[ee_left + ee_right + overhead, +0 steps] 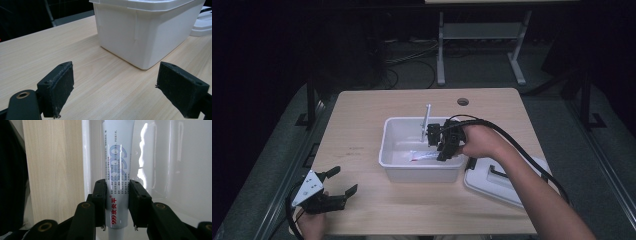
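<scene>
Right gripper (443, 150) is down inside the white bin (388, 150), and its jaws are pinching a white ointment tube (117, 182) across its body, one black pad pressed on each side, red and blue print running along the tube between them. The right gripper view looks straight along that tube: it stretches away from the jaws over the bin's glossy white floor, close beside one of the bin's walls, with the pale wood surface (52, 170) showing just past that wall. From the high view the tube (424, 156) lies low in the bin, under the gripper, and the person's right hand (479, 142) reaches over the bin's right-hand rim. A thin pale rod (426, 121) stands tilted at the bin's far side. The white lid (504, 180) lies flat on the surface just right of the bin. Over to the near left of the bin, well apart from it, the left gripper (343, 181) sits low over the surface with jaws spread wide and nothing between them; its own view shows the bin's outer wall (140, 37) ahead, beyond bare wood.
</scene>
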The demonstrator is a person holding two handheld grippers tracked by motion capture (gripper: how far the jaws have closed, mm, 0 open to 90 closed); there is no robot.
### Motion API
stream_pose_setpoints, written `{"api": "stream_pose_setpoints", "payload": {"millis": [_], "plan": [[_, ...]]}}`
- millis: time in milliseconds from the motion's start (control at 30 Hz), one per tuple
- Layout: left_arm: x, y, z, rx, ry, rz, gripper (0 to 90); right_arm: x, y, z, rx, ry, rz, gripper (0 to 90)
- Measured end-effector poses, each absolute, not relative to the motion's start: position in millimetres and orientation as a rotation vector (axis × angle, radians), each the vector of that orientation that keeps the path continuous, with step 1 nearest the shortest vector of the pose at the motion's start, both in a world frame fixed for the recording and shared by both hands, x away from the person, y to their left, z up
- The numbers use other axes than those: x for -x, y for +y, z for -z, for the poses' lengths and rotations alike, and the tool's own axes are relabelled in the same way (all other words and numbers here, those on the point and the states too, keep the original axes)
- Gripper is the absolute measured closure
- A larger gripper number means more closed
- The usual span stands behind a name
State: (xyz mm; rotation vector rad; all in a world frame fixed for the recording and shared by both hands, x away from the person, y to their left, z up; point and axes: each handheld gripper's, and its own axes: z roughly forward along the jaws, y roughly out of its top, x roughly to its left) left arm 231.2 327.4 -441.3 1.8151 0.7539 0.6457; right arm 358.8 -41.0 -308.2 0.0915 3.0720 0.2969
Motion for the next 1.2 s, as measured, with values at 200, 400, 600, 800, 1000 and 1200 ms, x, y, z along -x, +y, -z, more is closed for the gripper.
{"api": "stream_pose_setpoints", "payload": {"millis": [200,400,600,800,1000,1200], "plan": [[-230.8,328.3,441.0,-1.817,0.757,-0.648,13.5,-360.4,-38.6,311.8,-0.092,3.080,-0.291,68.5],[-230.8,328.5,440.9,-1.817,0.756,-0.648,13.5,-362.2,-38.2,318.1,-0.102,3.090,-0.284,68.5],[-230.9,328.2,440.9,-1.818,0.755,-0.648,13.5,-365.5,-39.6,323.2,-0.103,3.094,-0.287,68.4],[-230.9,328.2,440.9,-1.818,0.755,-0.648,13.5,-367.7,-40.6,328.9,-0.113,3.104,-0.284,68.5],[-230.8,328.4,440.8,-1.817,0.756,-0.648,13.5,-370.4,-39.2,332.9,-0.115,3.113,-0.273,68.4],[-230.7,328.8,440.7,-1.816,0.755,-0.648,13.5,-371.8,-37.5,337.5,-0.114,3.119,-0.269,68.4]]}}
